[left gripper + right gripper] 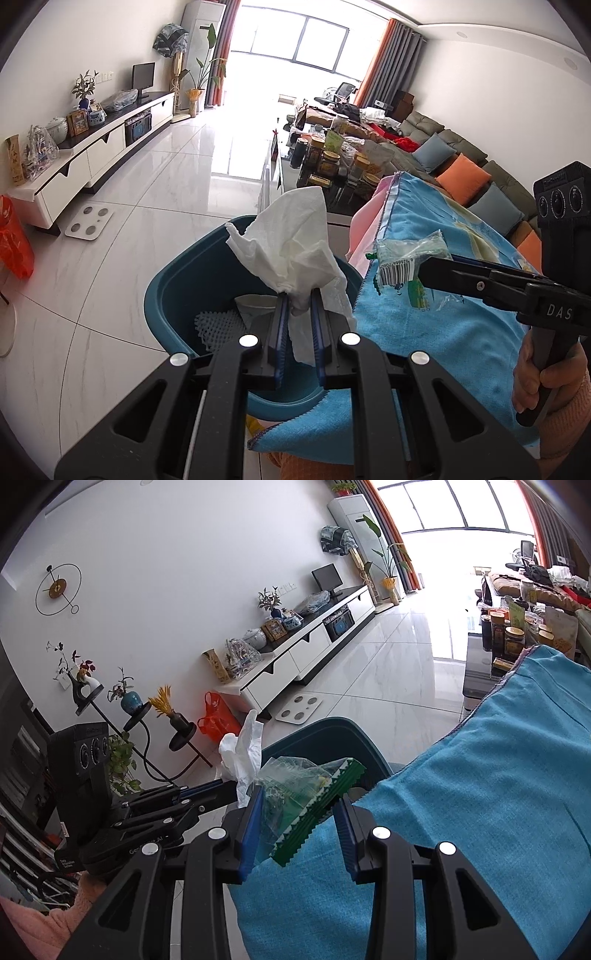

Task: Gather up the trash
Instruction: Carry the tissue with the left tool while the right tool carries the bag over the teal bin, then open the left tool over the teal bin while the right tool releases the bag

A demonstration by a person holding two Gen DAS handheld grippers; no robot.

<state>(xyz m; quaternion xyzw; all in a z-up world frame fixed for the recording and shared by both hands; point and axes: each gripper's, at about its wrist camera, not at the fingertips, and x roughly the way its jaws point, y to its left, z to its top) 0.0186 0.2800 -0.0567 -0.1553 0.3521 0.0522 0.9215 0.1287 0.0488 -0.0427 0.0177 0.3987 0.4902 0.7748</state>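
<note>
Mostly hidden behind the tissue and left fingers — the bin interior, contents unclear. Blurred beyond reading — the wrapper print apart from its barcode. Unclear whether the right fingers touch the wrapper.

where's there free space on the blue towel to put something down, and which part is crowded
The blue towel lies bare across its right and far side, from the right gripper up to its hemmed far edge. Its left edge is crowded: the plastic wrapper sits there between the open jaws, with the teal bin alongside and the left gripper holding a white tissue above it.
</note>
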